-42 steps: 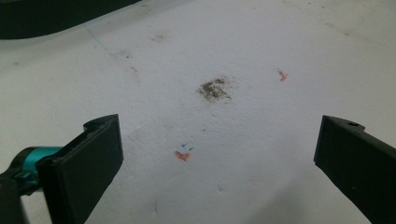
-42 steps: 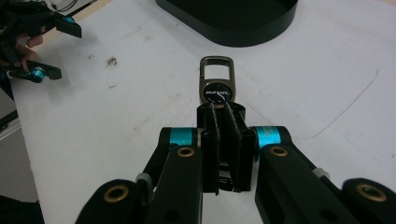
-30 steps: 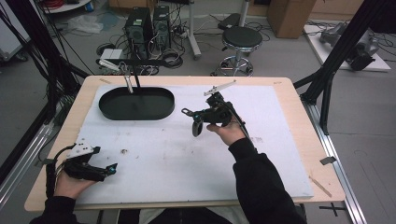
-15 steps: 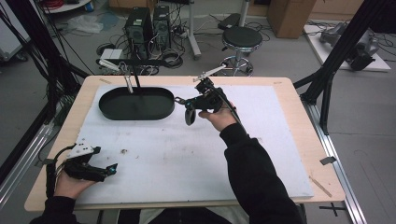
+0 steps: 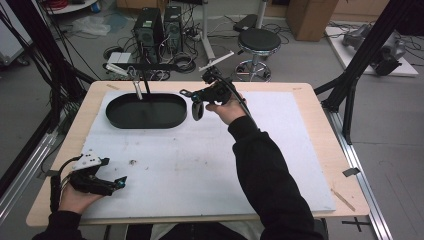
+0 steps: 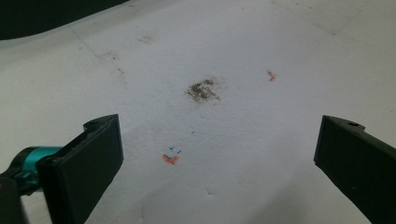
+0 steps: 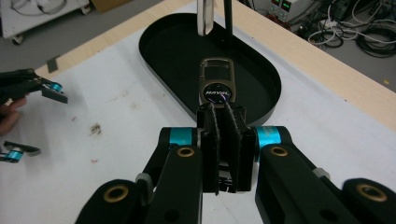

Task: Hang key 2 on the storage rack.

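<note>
Already the right hand-held gripper (image 7: 223, 109) is clamped on the key clip (image 7: 217, 85) above the black tray (image 5: 172, 117) near the bench's (image 5: 320, 130) far edge, placing still left, while the left hand-held gripper (image 6: 217, 154) rests wide and empty.

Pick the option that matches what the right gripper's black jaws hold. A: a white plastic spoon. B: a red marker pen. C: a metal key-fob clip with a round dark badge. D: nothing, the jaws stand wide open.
C: in the right gripper view the right gripper is shut on the metal key-fob clip with a round dark badge, held above the black oval tray.
</note>
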A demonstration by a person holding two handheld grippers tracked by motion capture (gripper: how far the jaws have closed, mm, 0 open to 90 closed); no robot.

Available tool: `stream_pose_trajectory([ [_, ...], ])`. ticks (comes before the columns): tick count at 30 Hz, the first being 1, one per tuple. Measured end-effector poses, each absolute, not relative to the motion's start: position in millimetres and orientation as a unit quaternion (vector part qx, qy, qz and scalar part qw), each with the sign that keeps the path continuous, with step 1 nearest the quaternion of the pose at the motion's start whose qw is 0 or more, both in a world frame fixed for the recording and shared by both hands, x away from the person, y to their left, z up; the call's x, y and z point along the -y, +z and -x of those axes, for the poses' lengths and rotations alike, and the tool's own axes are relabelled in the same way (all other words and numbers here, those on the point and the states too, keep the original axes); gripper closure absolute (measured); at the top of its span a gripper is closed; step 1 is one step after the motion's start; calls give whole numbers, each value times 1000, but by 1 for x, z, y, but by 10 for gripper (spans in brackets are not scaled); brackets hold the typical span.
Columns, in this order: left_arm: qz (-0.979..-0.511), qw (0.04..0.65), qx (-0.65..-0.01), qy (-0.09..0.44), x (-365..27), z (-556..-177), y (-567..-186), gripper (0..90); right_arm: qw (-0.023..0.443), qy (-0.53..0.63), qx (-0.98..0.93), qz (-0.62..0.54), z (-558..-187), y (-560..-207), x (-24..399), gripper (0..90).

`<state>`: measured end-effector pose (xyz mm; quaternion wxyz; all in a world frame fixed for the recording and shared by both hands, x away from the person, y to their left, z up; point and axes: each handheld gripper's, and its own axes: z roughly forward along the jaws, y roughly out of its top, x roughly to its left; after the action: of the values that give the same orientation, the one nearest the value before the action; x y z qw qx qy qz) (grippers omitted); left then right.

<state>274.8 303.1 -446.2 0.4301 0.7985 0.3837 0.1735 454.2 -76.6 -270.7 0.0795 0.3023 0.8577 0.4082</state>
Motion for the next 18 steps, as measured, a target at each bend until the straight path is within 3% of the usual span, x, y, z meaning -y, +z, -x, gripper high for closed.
stream_pose_trajectory([
  [18, -797, 437, -379, 171, -304, -276, -446, 18, 98, 404, -859, -300, -493, -250, 36, 853],
])
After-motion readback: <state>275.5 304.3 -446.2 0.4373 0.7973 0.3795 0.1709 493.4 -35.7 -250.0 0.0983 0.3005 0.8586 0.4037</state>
